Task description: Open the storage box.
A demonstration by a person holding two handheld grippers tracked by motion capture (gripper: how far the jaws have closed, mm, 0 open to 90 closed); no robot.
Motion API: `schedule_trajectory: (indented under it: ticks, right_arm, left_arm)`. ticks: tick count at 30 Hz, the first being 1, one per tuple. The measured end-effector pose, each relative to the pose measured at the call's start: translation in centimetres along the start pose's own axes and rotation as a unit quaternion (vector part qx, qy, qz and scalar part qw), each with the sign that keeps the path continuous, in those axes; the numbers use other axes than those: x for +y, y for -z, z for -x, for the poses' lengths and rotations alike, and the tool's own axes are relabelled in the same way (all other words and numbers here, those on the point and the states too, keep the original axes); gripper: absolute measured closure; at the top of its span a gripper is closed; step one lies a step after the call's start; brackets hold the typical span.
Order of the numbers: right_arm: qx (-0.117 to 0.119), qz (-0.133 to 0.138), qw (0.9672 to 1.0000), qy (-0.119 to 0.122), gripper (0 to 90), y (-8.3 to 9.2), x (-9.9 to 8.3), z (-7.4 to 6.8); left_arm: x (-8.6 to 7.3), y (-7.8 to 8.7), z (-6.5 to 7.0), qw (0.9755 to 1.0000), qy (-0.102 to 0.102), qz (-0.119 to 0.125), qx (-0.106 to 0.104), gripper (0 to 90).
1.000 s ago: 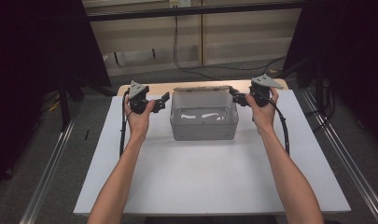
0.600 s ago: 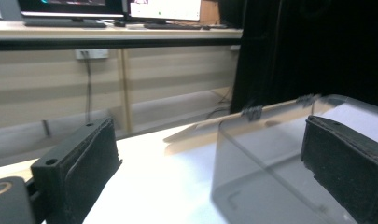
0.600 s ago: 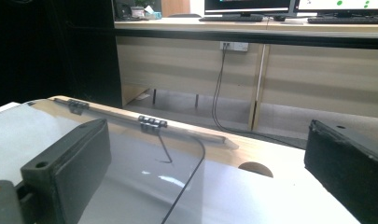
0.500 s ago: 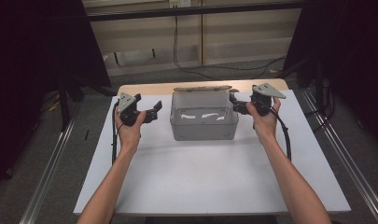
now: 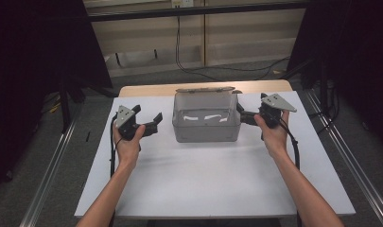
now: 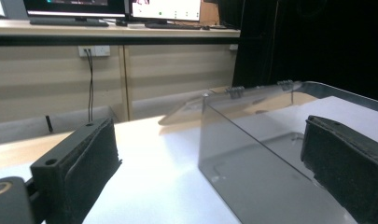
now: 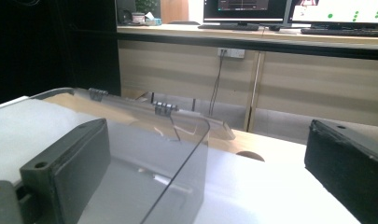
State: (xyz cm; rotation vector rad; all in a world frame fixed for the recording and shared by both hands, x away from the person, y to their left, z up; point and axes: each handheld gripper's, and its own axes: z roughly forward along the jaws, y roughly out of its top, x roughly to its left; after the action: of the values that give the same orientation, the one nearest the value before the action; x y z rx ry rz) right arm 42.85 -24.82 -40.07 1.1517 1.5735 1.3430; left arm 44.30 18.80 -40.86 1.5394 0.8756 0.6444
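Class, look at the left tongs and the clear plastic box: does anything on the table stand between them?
Nothing visible does. In the high view, only bare white table lies between the left tongs and the near side wall of the clear plastic box. The tongs are open and apart from the box.

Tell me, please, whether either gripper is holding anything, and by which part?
Nothing is held: the left gripper and right gripper stand open beside the clear box.

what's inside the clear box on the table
The box looks empty: its bare floor shows through the clear walls, with white glare streaks on them. Its lid is swung open behind it. The right gripper has one jaw on each side of the box's wall.
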Motion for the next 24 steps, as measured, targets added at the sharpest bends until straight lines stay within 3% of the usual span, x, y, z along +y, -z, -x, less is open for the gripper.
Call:
schedule_trajectory:
  ticks: [11,19,24]
  right_arm:
    - [-0.009,0.009,0.9998,0.018,0.0,3.0,-0.7,-0.3]
    - [-0.013,0.011,0.9998,0.01,0.0,5.5,-1.4,-0.9]
    - [-0.017,0.025,0.9995,0.01,0.0,7.5,-1.7,-1.1]
  left_arm:
    - [-1.1,2.5,1.1,1.0,-0.004,0.0,0.008,2.9]
    - [-1.9,5.0,1.9,0.9997,-0.009,-0.001,0.024,2.9]
    - [-2.4,6.3,2.1,0.9997,0.005,-0.001,0.024,3.0]
